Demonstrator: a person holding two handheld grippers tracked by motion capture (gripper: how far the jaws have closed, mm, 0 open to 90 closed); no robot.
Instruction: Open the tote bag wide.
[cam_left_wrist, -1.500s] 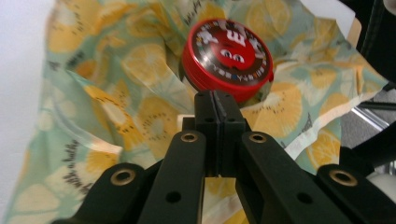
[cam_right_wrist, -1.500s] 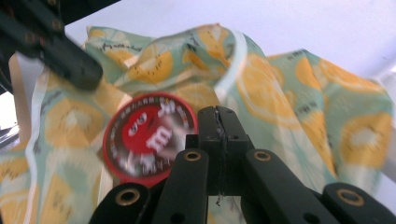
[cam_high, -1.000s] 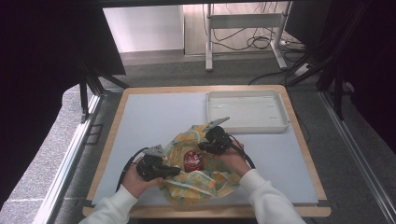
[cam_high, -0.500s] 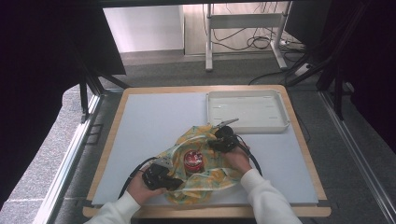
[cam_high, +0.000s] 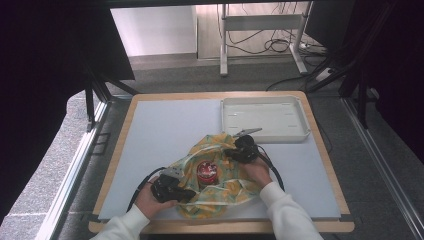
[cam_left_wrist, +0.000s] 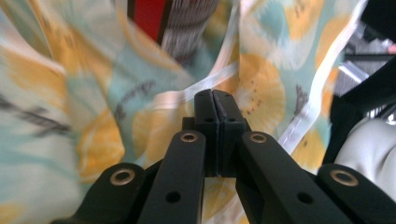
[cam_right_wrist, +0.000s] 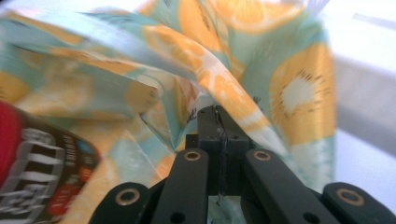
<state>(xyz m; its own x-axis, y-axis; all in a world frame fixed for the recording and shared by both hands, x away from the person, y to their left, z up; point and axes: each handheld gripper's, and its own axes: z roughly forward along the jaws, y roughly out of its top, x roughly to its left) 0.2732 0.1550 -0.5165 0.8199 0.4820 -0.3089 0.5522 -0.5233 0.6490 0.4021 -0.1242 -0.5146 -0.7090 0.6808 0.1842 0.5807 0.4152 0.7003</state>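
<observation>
Both grippers are pinched on a fruit-print cloth (cam_high: 216, 180) that lies bunched on the pale blue table mat (cam_high: 160, 130) near the person's edge. In the high view the left gripper (cam_high: 184, 194) sits at the cloth's 8 o'clock side, held by the left hand (cam_high: 150, 200). The right gripper (cam_high: 231, 153) sits at its 2 o'clock side, held by the right hand (cam_high: 257, 169).

In the left gripper view the left gripper (cam_left_wrist: 215, 100) has its 2 black jaws pressed together, with a white-edged fold of the cloth (cam_left_wrist: 261, 88) at their tips. In the right gripper view the right gripper (cam_right_wrist: 215, 114) is likewise clamped, with an orange-patterned fold of the cloth (cam_right_wrist: 219, 88) caught at the jaw tips.

A red can (cam_high: 206, 171) stands upright in the middle of the cloth, between the 2 grippers, with cloth rising around it. Its red and dark label shows at 12 o'clock in the left gripper view (cam_left_wrist: 163, 21) and at 8 o'clock in the right gripper view (cam_right_wrist: 32, 163), blurred in both.

A white tray (cam_high: 262, 102) rests on the mat at the cloth's 1 o'clock, holding nothing; the cloth's far tip lies just beside its near rim.
</observation>
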